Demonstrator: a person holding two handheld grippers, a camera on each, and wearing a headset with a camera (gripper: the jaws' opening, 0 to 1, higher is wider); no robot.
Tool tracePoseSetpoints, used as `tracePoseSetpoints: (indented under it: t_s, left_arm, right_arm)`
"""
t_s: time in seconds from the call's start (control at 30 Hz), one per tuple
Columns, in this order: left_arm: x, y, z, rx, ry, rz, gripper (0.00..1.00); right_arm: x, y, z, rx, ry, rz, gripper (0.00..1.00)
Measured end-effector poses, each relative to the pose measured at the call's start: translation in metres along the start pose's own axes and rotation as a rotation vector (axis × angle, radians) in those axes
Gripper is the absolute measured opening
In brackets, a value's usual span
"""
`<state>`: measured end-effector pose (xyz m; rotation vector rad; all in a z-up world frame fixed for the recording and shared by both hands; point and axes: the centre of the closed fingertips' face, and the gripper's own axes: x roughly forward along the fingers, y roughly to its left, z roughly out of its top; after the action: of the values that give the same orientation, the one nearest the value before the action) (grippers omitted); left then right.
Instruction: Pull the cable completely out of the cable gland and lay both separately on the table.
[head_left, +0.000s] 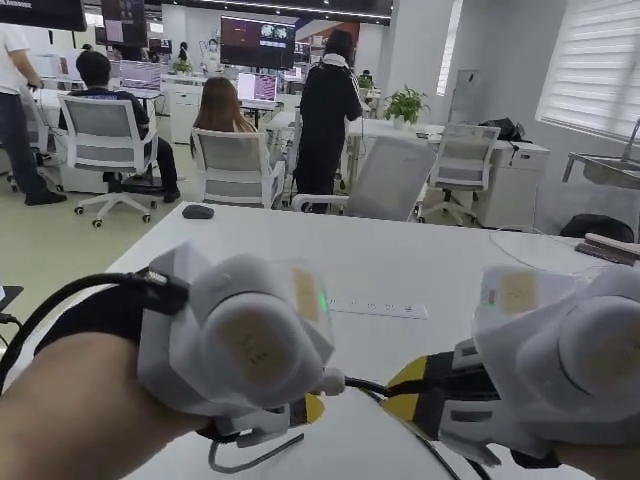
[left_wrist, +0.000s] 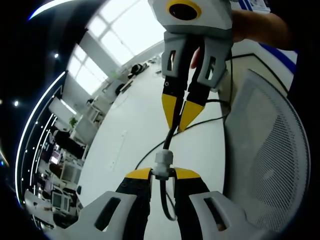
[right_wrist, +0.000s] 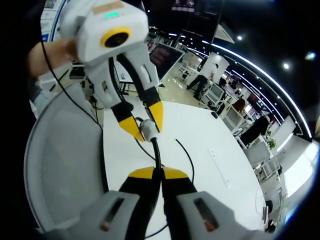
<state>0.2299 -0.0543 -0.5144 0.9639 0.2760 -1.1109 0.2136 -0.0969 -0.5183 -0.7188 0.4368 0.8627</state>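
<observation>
Left gripper (left_wrist: 162, 174): clamping tight on the white cable gland (left_wrist: 163, 161), apparently anchoring it over the desk (head_left: 400, 260).
Right gripper (right_wrist: 154, 173): jaws pinching the black cable (right_wrist: 156, 150) just beside the gland, seemingly for pulling against that anchor.
Cable: passing through the gland, not yet out.
Beyond: office chairs (head_left: 235, 165), people working.

Smooth plastic cable gland (left_wrist: 163, 163), matt black cable (left_wrist: 171, 136)
</observation>
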Motion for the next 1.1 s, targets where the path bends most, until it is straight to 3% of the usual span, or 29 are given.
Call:
tracePoseSetpoints:
  t_s: [0.5,0.7,0.77,0.9,1.0,1.1]
  left_arm:
    - [-0.004,0.005,-0.007,-0.005,0.009,0.01,0.17]
    - [-0.007,0.008,-0.005,-0.005,0.001,0.02,0.17]
    - [-0.006,0.008,-0.005,-0.007,0.004,0.019,0.17]
    - [-0.006,0.005,-0.005,-0.022,0.003,0.003,0.17]
    - [-0.005,0.003,-0.004,-0.013,0.004,0.001,0.17]
    - [-0.004,0.001,-0.004,-0.006,0.008,-0.002,0.17]
  right_arm:
    - [0.003,-0.007,-0.044,0.03,0.09,-0.041,0.03]
    - [0.005,-0.006,-0.048,0.018,0.126,-0.038,0.04]
    - [0.007,-0.003,-0.045,0.008,0.13,-0.034,0.09]
    - [0.015,0.008,-0.023,-0.025,0.092,-0.021,0.13]
    - [0.023,0.017,0.001,-0.041,0.035,-0.004,0.15]
    - [0.025,0.018,0.023,-0.036,-0.021,-0.022,0.16]
